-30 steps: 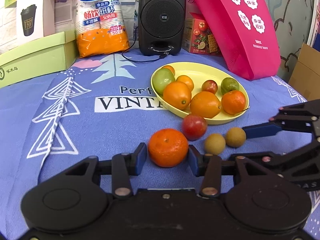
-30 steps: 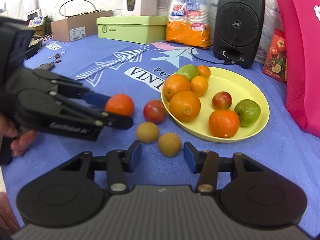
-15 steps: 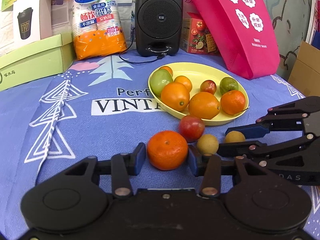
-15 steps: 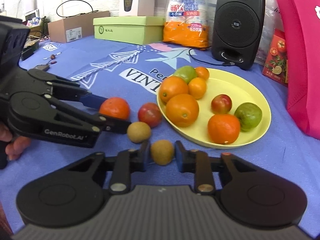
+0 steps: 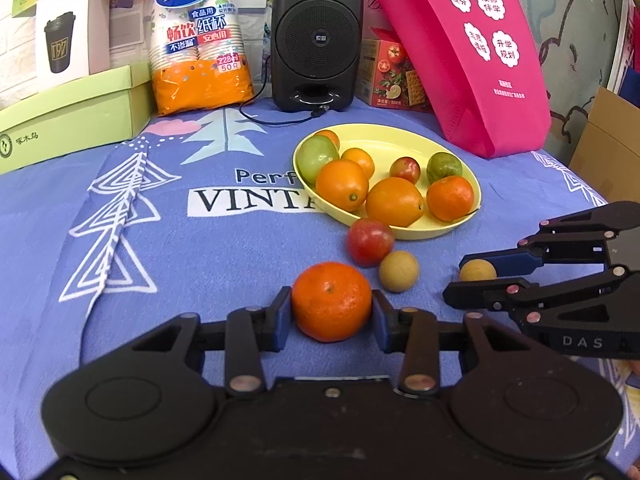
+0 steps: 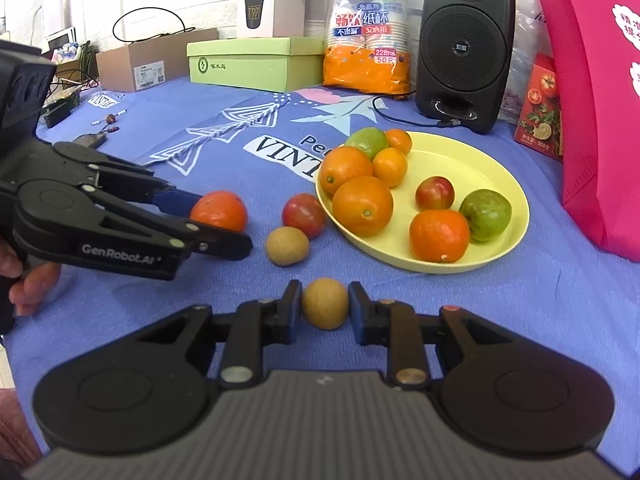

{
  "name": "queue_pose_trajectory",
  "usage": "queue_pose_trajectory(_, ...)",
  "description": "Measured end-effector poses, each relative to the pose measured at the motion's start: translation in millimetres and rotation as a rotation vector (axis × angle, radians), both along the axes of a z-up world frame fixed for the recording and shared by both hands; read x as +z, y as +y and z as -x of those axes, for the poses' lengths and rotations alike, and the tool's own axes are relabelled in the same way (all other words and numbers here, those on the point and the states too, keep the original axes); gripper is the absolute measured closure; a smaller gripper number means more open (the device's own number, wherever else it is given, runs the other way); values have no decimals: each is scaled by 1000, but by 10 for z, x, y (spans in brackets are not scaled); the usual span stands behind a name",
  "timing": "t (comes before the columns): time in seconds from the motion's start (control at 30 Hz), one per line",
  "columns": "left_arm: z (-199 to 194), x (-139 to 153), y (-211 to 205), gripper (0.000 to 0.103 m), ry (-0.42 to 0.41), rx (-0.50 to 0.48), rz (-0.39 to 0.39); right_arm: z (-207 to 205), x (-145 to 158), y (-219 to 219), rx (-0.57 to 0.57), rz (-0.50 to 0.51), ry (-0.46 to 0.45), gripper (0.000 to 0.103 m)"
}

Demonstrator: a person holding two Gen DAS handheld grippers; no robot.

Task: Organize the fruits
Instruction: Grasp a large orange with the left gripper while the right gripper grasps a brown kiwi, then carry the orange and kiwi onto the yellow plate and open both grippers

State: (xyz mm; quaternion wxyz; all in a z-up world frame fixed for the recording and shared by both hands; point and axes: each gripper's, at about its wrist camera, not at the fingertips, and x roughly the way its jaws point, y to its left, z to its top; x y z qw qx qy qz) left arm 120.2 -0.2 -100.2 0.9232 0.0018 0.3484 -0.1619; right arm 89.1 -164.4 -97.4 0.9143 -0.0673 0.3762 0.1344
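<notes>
Right gripper (image 6: pixel 325 306) fingers closed onto the tan fruit (image 6: pixel 325 303) since 1.0 s ago; left gripper (image 5: pixel 331 312) fingers clamp the mandarin (image 5: pixel 331 301). Both rest on the surface (image 5: pixel 240 248) (presumably bound for the yellow plate (image 5: pixel 384 142)).

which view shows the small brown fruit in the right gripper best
The right wrist view: the small brown fruit sits front and centre between the right gripper fingers, whole outline visible. In the left wrist view the same fruit is smaller, off to the side, and partly hidden behind the gripper's lower finger.
</notes>
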Motion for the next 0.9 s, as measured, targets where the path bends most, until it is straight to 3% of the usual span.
queue_pose_trajectory(0.57,277,175,-33,64,-25,-33,-10,282,103,-37,-5,-6,-12,79)
queue_pose_trajectory(0.9,172,397,-123,64,-75,-71,-17,268,299,-68,-3,14,-69,79)
